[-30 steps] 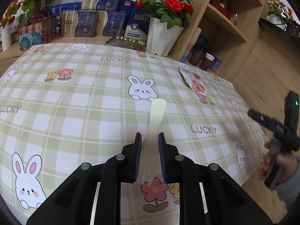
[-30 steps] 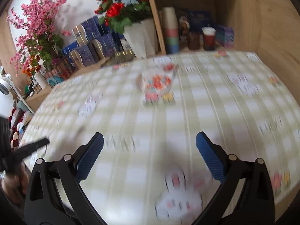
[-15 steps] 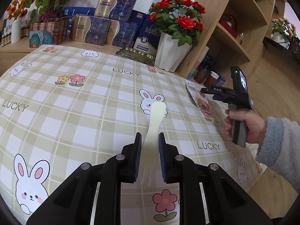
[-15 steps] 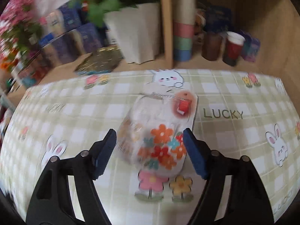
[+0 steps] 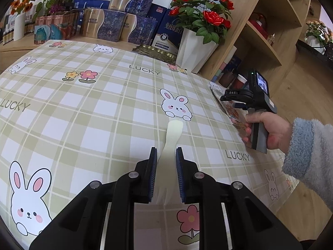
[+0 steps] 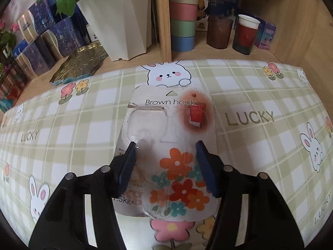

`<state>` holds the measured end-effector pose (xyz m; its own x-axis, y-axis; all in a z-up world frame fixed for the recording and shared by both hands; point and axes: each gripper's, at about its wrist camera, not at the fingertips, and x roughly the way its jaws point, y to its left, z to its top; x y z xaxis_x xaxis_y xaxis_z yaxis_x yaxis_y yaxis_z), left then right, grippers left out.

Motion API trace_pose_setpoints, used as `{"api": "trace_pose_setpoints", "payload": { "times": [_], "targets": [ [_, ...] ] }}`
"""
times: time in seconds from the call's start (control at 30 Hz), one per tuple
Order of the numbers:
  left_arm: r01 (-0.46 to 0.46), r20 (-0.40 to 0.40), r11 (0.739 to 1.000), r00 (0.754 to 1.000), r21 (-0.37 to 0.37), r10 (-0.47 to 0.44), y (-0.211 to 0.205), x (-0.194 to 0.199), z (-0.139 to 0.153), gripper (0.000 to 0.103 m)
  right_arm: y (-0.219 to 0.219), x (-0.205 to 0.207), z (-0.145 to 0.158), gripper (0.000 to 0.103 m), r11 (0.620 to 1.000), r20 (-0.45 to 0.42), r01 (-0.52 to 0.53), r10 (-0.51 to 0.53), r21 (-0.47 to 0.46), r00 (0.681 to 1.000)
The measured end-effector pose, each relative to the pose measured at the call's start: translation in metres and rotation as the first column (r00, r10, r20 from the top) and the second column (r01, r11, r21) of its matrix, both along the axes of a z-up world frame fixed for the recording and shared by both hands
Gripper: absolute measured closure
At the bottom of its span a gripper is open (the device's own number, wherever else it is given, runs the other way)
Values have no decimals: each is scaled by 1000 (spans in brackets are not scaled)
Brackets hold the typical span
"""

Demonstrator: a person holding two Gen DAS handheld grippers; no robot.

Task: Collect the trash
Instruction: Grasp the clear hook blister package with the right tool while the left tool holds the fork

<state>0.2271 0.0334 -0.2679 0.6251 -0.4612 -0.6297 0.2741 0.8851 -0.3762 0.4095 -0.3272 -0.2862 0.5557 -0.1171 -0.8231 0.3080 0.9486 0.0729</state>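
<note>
My left gripper (image 5: 165, 156) is shut on a cream plastic fork (image 5: 171, 136), gripped near its tines, handle pointing forward above the checked tablecloth (image 5: 100, 112). My right gripper (image 6: 165, 148) is open, its fingers either side of a flat "Brown hook" blister pack (image 6: 166, 152) with printed flowers that lies on the cloth. I cannot tell whether the pads touch the pack. In the left wrist view the right gripper (image 5: 232, 96) is at the table's right edge over the same pack (image 5: 233, 110).
A white vase of red roses (image 5: 195, 50), blue and gold boxes (image 5: 116, 25) and a gold tray (image 6: 80, 63) line the back. A wooden shelf (image 6: 164, 18) holds stacked cups (image 6: 183, 20) and two more cups (image 6: 245, 35) just behind the pack.
My right gripper has come down and forward over the blister pack, its fingers narrowing around it. My left gripper still holds the fork and has drifted slightly.
</note>
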Motion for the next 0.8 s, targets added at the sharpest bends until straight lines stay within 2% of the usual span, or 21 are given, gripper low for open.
{"api": "trace_pose_setpoints", "payload": {
  "times": [0.27, 0.47, 0.8],
  "targets": [
    [-5, -9, 1000, 1000, -10, 5, 6, -12, 5, 85, 7, -54, 21, 45, 994, 57, -102, 100, 38, 993],
    [4, -10, 1000, 1000, -24, -4, 4, -25, 14, 85, 29, -104, 47, 45, 978, 104, -205, 200, 39, 974],
    [43, 34, 999, 999, -10, -42, -4, -58, 47, 86, 62, -183, 80, 45, 948, 171, -315, 305, 35, 937]
  ]
}}
